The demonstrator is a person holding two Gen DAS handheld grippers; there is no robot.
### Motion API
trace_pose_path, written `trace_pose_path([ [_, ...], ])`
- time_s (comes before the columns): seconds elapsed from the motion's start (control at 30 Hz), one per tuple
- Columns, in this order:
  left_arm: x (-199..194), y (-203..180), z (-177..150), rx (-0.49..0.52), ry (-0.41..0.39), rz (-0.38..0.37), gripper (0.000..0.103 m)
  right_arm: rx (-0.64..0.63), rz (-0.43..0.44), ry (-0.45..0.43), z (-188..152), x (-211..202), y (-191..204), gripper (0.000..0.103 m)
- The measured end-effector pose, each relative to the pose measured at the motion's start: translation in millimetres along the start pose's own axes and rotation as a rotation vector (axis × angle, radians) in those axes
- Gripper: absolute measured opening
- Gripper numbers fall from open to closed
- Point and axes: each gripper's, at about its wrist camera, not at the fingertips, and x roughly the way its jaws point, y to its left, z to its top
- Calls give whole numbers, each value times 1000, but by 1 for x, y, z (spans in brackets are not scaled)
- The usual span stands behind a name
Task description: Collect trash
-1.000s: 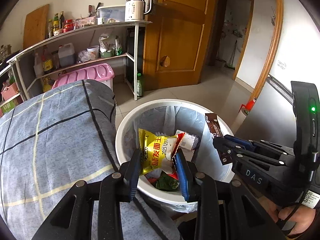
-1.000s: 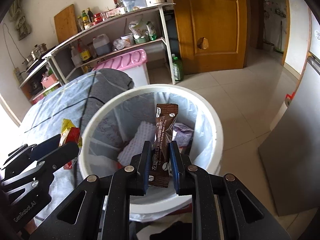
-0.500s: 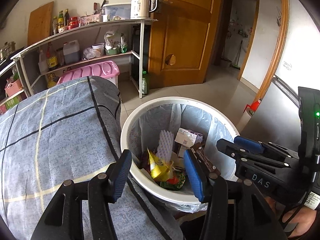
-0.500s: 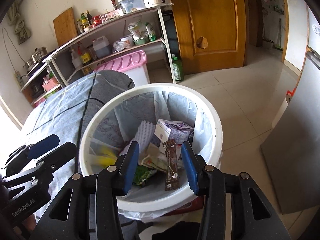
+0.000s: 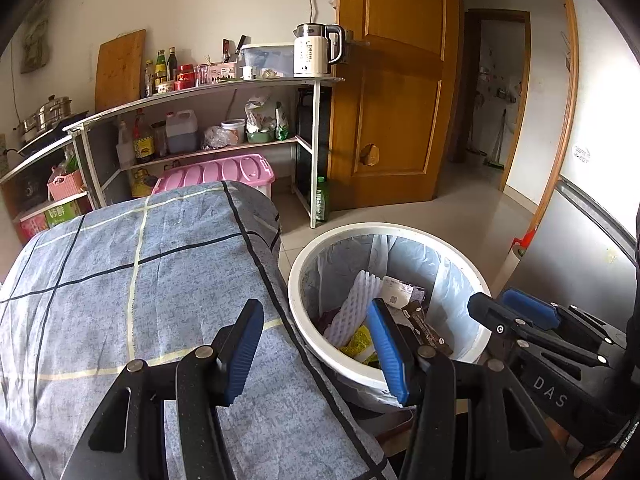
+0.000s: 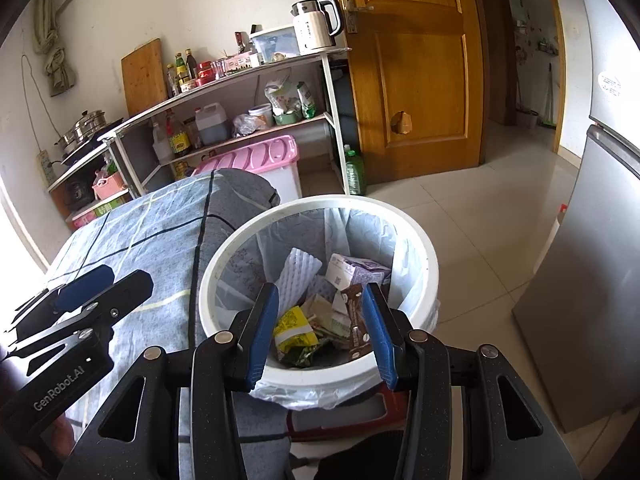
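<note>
A white trash bin [image 5: 400,230] [image 6: 424,248] with a clear liner stands beside the table. Inside lie a yellow snack bag [image 6: 294,326] [image 5: 358,340], a brown coffee sachet [image 6: 355,320] [image 5: 426,328], a white foam sheet [image 6: 298,270] [image 5: 354,300] and a purple carton [image 6: 360,270]. My left gripper [image 5: 316,350] is open and empty, over the table edge next to the bin; it also shows in the right wrist view [image 6: 104,280]. My right gripper [image 6: 324,334] is open and empty above the bin's near rim; it also shows in the left wrist view [image 5: 516,312].
A blue checked cloth covers the table [image 5: 140,280] left of the bin. Behind stand a metal shelf [image 5: 224,92] with bottles and a kettle [image 5: 314,50], a pink storage box [image 5: 216,172], a wooden door [image 5: 400,100] and a grey fridge [image 6: 592,280] at right.
Both grippers opened and let go: the yellow snack bag and the brown sachet dropped into the bin. The left gripper has pulled back toward the table.
</note>
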Motion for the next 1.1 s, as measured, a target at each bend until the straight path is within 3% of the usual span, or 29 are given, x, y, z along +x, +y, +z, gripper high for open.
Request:
trace_pose_path([
  [0.1,-4,-1,-3,11,-15,26,54,4,-3,-9,-3,-4,2,45],
  [1.1,-13,12,-8,-27,-16,25,54,-13,12,-25,-6,-11,17,45],
])
